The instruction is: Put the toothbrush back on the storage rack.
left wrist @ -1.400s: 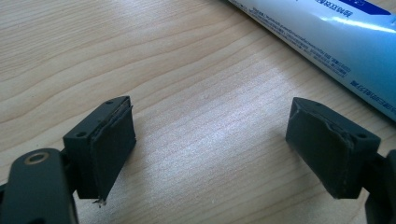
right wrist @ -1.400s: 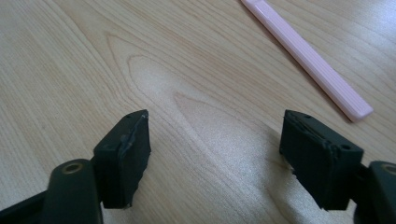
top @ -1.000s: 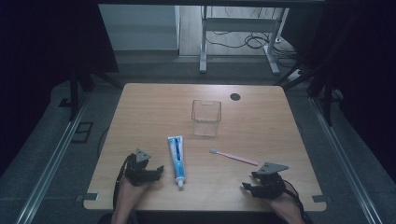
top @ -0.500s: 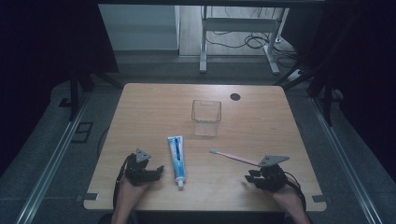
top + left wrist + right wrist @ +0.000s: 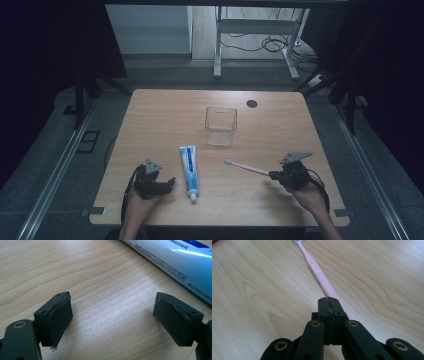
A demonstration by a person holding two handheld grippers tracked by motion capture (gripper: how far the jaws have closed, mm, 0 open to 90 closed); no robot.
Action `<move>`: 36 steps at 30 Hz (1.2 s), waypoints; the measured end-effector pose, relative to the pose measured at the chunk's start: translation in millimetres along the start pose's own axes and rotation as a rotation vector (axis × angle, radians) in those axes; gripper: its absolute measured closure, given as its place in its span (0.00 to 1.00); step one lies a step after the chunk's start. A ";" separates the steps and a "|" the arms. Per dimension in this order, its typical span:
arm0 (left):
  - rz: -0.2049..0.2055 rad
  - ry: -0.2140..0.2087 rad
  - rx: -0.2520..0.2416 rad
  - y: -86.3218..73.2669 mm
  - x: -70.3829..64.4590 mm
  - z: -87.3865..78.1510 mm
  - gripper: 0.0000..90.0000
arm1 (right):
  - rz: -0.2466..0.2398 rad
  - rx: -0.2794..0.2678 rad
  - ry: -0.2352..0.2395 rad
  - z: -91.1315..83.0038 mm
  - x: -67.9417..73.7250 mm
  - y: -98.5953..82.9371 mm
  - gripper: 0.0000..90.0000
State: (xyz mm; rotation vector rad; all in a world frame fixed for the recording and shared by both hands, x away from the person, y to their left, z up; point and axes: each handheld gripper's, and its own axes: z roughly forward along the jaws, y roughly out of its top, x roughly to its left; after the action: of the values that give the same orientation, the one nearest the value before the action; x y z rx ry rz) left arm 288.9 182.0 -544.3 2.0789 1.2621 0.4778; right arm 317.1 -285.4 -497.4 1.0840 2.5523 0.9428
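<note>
left black two-jaw gripper (image 5: pixel 167 183): low over table's near-left, jaws wide apart, nothing between | right black two-jaw gripper (image 5: pixel 273 175): low at near-right, jaws pressed together | forearms enter from bottom edge

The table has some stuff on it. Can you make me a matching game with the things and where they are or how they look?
Things:
1. toothpaste tube
2. pink toothbrush
3. clear cup
4. left tongs

Clues:
A. standing upright behind the others, see-through
B. wide open over bare wood
C. lying flat, cap end toward the person
D. thin, its handle end right at the shut right tongs

Pairs: 1-C, 2-D, 3-A, 4-B
</note>
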 end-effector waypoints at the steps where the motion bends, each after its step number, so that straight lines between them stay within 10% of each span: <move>1: -0.001 0.000 0.000 0.0 0.0 0.0 0.17 | 0.003 -0.001 0.001 1.5 -2.3 1.3 0.99; 17: -0.006 0.000 0.001 -0.1 -0.4 0.0 0.17 | 0.052 0.004 -0.017 26.9 -26.4 10.4 0.99; 36: -0.007 0.000 0.000 -0.1 -0.5 0.0 0.17 | 0.029 0.027 0.030 26.3 -9.8 -0.1 0.99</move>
State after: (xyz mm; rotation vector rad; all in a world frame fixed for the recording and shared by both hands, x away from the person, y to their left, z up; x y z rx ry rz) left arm 288.5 181.6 -544.4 2.0740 1.2694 0.4749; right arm 334.9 -279.8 -518.3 1.1251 2.5872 0.9416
